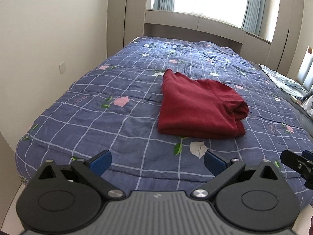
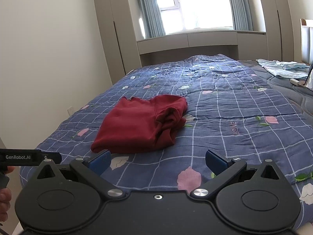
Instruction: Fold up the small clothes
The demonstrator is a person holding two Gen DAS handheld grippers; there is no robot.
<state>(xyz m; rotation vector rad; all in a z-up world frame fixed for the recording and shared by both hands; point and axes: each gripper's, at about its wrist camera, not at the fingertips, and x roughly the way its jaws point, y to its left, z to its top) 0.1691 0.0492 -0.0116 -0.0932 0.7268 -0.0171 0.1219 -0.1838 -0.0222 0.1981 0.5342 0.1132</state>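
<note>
A dark red garment (image 1: 197, 107) lies folded into a compact bundle on the blue checked quilt (image 1: 97, 117), with loose folds bunched at its right side (image 2: 170, 121). My left gripper (image 1: 157, 163) hovers over the near edge of the bed, short of the garment, open with nothing between its blue pads (image 1: 101, 160). My right gripper (image 2: 157, 161) is likewise open and empty, just short of the garment's near edge (image 2: 125, 146). The right gripper's body shows at the right edge of the left wrist view (image 1: 297, 163), and the left gripper's body at the left edge of the right wrist view (image 2: 29, 157).
The quilt (image 2: 244, 107) covers a bed set against a white wall (image 1: 39, 49) on the left. A light blue cloth (image 2: 281, 68) and a small white object (image 2: 294, 81) lie at the far right. Cabinets and a curtained window (image 2: 195, 5) stand beyond the bed. A hand (image 2: 4, 199) shows at lower left.
</note>
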